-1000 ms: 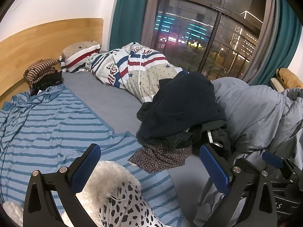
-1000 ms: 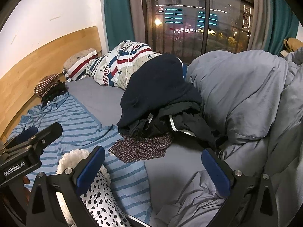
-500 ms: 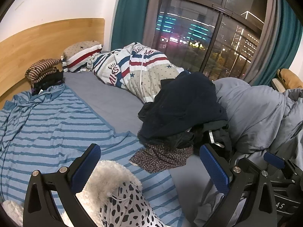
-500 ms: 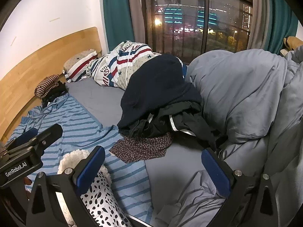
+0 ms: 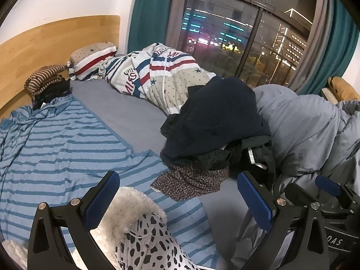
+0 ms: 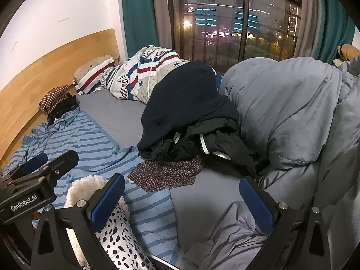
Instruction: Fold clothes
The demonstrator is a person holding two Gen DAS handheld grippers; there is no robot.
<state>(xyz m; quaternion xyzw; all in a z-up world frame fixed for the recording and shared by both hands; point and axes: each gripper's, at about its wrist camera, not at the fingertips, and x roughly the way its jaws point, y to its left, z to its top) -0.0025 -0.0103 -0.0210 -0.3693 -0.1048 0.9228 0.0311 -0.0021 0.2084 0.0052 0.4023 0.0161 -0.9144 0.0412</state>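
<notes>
A blue striped garment [image 5: 51, 148] [image 6: 90, 148] lies spread flat over the left of the bed. A heap of dark clothes [image 5: 216, 121] [image 6: 189, 112] is piled mid-bed, with a small patterned maroon piece [image 5: 191, 182] [image 6: 168, 175] at its front edge. A fluffy white garment with a black-spotted lining [image 5: 139, 231] [image 6: 108, 225] sits at the near edge, under both grippers. My left gripper [image 5: 180, 200] hangs open above it with nothing held. My right gripper [image 6: 182, 202] is open too, just right of the left one [image 6: 33, 180].
A folded brown striped stack [image 5: 42, 81] rests by the wooden headboard [image 5: 45, 38]. A star-and-stripe pillow [image 5: 92, 58] and duvet [image 5: 162, 76] lie at the back. A bulky grey duvet [image 5: 301, 126] [image 6: 292, 112] fills the right side. A window stands behind.
Both views have shifted only slightly; the left gripper drifted a little. Neither gripper has taken hold of anything and the clothes lie as before.
</notes>
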